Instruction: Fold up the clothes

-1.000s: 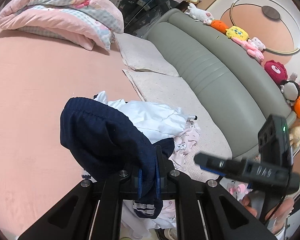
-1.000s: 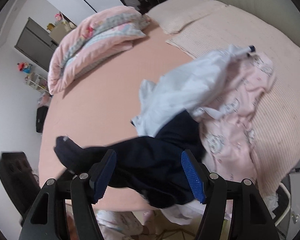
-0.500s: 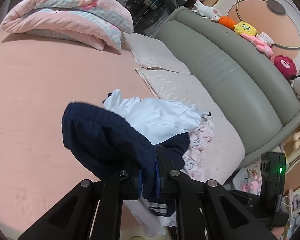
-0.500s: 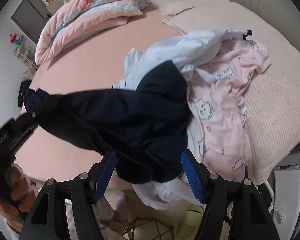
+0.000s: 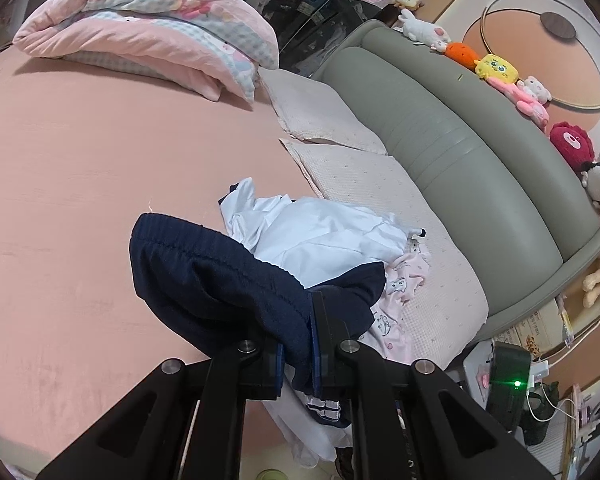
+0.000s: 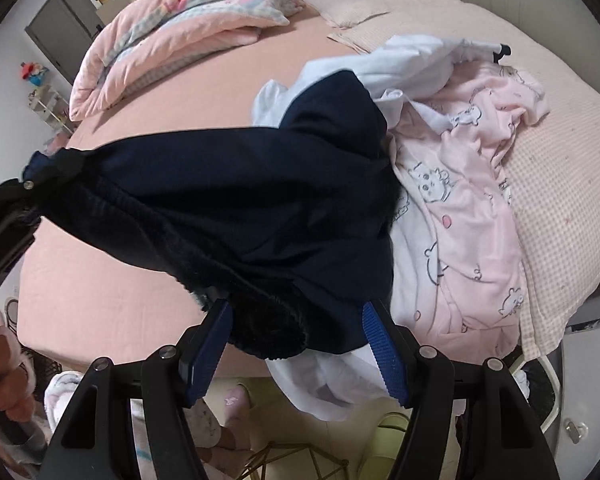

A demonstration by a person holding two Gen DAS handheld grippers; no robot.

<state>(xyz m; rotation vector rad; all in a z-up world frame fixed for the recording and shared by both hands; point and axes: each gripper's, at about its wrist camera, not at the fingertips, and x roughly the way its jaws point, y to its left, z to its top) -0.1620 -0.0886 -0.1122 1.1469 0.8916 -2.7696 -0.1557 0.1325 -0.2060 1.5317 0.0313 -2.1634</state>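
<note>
Navy shorts (image 5: pixel 204 280) hang bunched, pinched in left tongs (image 5: pixel 296 344); right tongs (image 6: pixel 296 344) spread.

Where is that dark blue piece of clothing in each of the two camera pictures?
Left wrist view: the dark blue garment is at lower centre, pinched in the left gripper.
Right wrist view: it spans the middle, above the open right gripper.
Shared landmark: the folded pink quilt, at the top of both.

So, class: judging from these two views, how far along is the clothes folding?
Nothing looks folded yet. In hand: the left gripper is clamped on the navy garment, with the open right gripper at its hem. Left: the white garment and pink pyjamas lie crumpled.
</note>
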